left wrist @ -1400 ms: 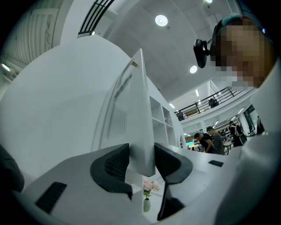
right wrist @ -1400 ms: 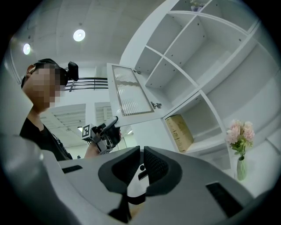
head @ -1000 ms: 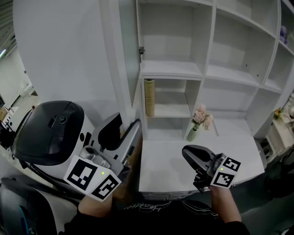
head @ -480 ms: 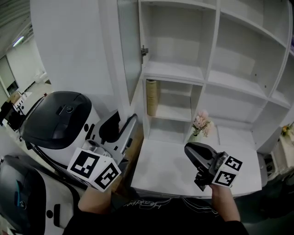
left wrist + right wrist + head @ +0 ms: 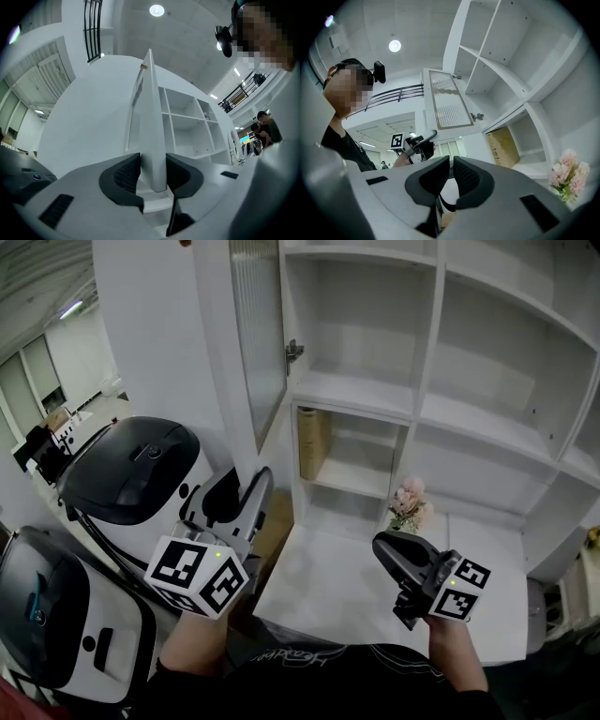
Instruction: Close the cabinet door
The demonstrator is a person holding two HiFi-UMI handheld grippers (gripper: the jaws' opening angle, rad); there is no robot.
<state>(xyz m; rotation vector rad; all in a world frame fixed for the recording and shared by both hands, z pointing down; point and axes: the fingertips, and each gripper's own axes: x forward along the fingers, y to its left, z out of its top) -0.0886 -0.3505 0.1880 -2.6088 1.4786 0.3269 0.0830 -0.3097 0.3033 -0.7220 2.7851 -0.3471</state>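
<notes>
White shelves (image 5: 422,409) fill the background, with a white counter (image 5: 319,596) below them, and the cabinet door (image 5: 152,117) stands wide open, sticking straight out from the front of the shelves. It rises directly from the left gripper (image 5: 251,507), with its free edge slotted between the jaws. Those jaws have just been closing, and the pads now look to be pinching the lower end of the door on both faces. So the step in hand is the grasp on the door, and the swing has not yet begun.

Up and ahead of that gripper, the hinge (image 5: 293,351) sits where the door meets the shelf upright. Just beyond it is the bare upper compartment the door should cover. Lower down, ahead and to the right of the left gripper, a brown box (image 5: 309,442) stands in a cubby.

Well off to the right, the right gripper (image 5: 398,563) hangs over the counter. Its jaws are drawn together with only a sliver between them, and nothing is in them. A small vase of pink flowers (image 5: 409,504) sits just ahead of it. A black-topped white machine (image 5: 131,474) stands to the left of the left gripper, away from the shelves.

Next, I'd say the left hand must carry the door's edge in an arc to the right, towards the shelf face. The grip should be kept light enough for the panel to turn within the pads. The right gripper looks clear of that path.
</notes>
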